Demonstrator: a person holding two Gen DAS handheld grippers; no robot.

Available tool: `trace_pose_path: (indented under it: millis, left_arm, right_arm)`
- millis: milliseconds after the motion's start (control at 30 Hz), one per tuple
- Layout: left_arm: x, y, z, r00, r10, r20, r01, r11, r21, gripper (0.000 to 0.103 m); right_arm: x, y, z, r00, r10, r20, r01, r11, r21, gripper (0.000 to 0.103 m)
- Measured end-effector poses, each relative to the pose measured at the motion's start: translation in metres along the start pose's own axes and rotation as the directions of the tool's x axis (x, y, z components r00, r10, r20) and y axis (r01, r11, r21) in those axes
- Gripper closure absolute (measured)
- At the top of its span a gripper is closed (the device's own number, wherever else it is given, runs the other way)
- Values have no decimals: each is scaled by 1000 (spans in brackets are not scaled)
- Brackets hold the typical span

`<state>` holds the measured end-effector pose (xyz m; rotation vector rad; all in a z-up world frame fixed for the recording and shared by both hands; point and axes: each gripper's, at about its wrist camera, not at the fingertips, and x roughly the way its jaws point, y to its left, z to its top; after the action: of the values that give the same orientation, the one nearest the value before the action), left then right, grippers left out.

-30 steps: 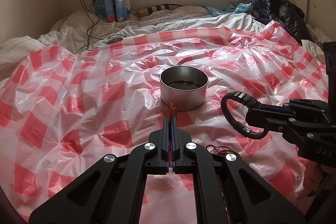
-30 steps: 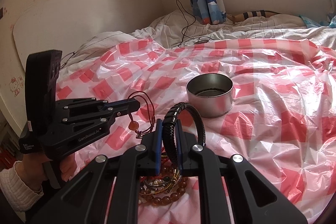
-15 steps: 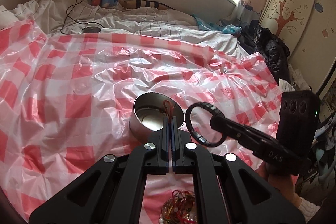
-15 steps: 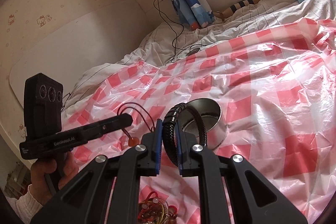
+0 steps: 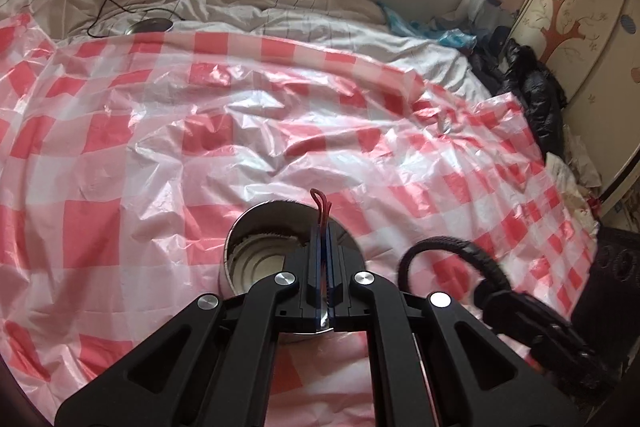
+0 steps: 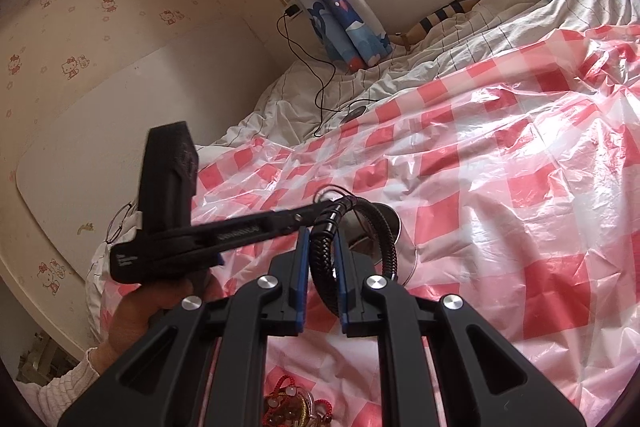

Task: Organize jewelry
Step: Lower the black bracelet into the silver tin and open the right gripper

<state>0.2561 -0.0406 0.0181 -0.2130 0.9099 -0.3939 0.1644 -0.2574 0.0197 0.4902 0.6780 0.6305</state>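
Jewelry was on its way into storage: the left gripper (image 5: 321,227), pressed together on a red cord (image 5: 321,205), had swung from short of the round metal tin (image 5: 256,267) to directly over its mouth (release looked close). Beside it, the right gripper (image 6: 320,247) pinched a black braided bracelet (image 6: 370,227). Only the tin's ridged, bare-looking floor showed. More beaded pieces (image 6: 290,403) lay on the checked plastic sheet (image 6: 520,187).

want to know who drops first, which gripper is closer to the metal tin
Left. The left gripper, shut on a red cord, sits right above the metal tin. The right gripper, clamping a black braided bracelet, is beside the tin, short of its rim.
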Motion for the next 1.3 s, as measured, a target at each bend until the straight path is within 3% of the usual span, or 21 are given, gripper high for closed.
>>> trace_pose_path:
  millis: [100,167,233,267,333,533,633,833,933,1000,1033,1167,1300]
  left_arm:
    - [16,2,-5,994,85,-63,-84,996,18,98]
    - [13,4,-10,990,127,-69,-126,992,20,79]
    - [-5,12,-16,991,124,-43,-124,992,18,67]
    - [-15,16,-19,990,139,-37,-138,990,22,56]
    - [-37,18,-26,983,182,1,-182,983,14,43]
    - [-90,28,-47,976,188,107,-179,979,-93,34]
    - [-85,29,-54,965,230,125,-213,968,-135,32]
    - [-82,48,-46,971,208,113,-184,964,-193,32]
    - [-82,46,-46,973,201,115,-179,967,-180,31]
    - [-81,43,-46,975,193,107,-173,970,-172,31]
    - [-80,42,-46,977,187,103,-168,971,-168,31]
    - [-77,38,-49,983,166,81,-153,977,-148,31]
    - [-74,28,-55,984,165,66,-158,982,-103,31]
  right_arm:
    - [0,0,0,1000,-6,-3,6,1000,-4,90]
    - [0,2,0,1000,-15,-6,15,1000,-18,90]
    - [1,7,0,999,-39,-10,38,998,-54,90]
    - [3,11,-1,999,-52,-12,51,995,-80,90]
    - [8,23,-1,996,-86,-16,82,985,-153,90]
    - [43,51,2,992,-119,-33,103,947,-306,90]
    - [74,60,1,984,-169,-58,133,909,-394,90]
    - [130,49,-14,934,-331,-136,210,814,-541,90]
    - [144,46,-19,912,-350,-215,176,805,-567,87]
    - [135,48,-17,919,-340,-200,179,810,-558,69]
    - [124,52,-15,929,-331,-165,195,817,-543,56]
    - [62,68,-15,962,-245,-118,166,872,-461,54]
    - [8,71,-45,963,-222,-156,140,899,-415,54]
